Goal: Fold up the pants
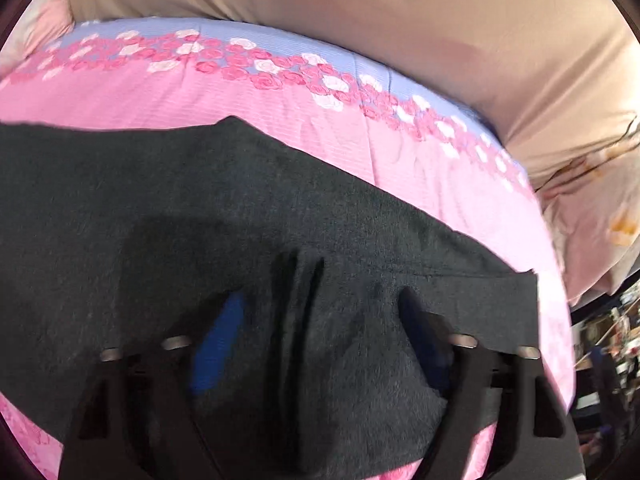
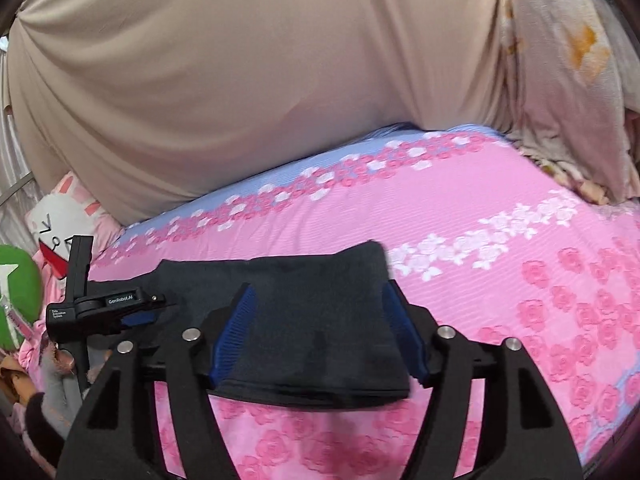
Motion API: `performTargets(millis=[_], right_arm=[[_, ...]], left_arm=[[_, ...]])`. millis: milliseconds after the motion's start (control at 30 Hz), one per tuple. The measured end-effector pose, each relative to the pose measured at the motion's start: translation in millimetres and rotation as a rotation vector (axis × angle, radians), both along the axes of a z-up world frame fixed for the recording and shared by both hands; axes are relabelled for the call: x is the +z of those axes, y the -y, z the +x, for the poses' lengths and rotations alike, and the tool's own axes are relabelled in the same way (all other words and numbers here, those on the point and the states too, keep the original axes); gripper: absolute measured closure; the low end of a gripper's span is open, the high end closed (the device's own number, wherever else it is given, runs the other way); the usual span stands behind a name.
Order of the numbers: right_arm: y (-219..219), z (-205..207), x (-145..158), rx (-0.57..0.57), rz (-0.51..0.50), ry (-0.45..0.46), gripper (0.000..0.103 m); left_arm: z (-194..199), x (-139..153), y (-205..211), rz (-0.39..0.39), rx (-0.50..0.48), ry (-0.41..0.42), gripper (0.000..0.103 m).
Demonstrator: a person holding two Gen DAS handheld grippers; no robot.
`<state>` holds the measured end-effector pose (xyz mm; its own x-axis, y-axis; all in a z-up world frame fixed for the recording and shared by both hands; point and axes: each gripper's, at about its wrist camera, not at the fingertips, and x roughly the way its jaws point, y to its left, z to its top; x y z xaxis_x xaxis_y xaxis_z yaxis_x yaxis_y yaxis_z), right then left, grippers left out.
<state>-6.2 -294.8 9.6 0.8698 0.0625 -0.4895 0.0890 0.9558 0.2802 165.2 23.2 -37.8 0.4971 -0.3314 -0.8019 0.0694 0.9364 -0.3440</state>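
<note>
Straddling the near part of the pants (image 2: pixel 320 344), the right gripper (image 2: pixel 318 287) stood released, its blue-padded fingers (image 2: pixel 236 328) spread wide above the dark grey cloth, one over each side of the folded stack and neither one pinching it. Those pants lay as a flat, layered bundle on the pink rose-patterned bedspread (image 2: pixel 480 240), their near edge a thick line of stacked folds just beyond the gripper's frame. At the left end of the pants the left gripper (image 2: pixel 158 306) reached in sideways, its tips at the fabric's edge; from that side I could not tell how wide its jaws stood. Seen from its own camera, the left gripper (image 1: pixel 322 292) was blurred, yet its fingers (image 1: pixel 420 320) were plainly apart, unclenched, with the pants (image 1: pixel 160 200) spread beneath them and a few creases running between them. Beyond the pants the bedspread (image 1: pixel 240 96) carried a band of pink and white roses along a pale blue strip. Left of the pants sat a white cushion (image 2: pixel 60 216) with pink ears and a green plush shape (image 2: pixel 16 280). Farther behind the pants rose a large beige draped cloth (image 2: pixel 240 80), and to the right behind them a pale floral blanket (image 2: pixel 560 80) was heaped.
</note>
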Motion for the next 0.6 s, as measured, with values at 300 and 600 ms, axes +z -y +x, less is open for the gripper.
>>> performTargets(millis=[300,600], right_arm=[[-4.7,16.6,-24.2,0.082,0.074,-0.056,0.033],[-51.5,30.0,-39.3,0.189,0.05,-0.103,0.033]], left_arm=[[13.0,10.4,-17.2,0.142,0.02,0.01,0.095],[-63.4,53.2,-166.4,-0.165,0.281,0.196,0.035]])
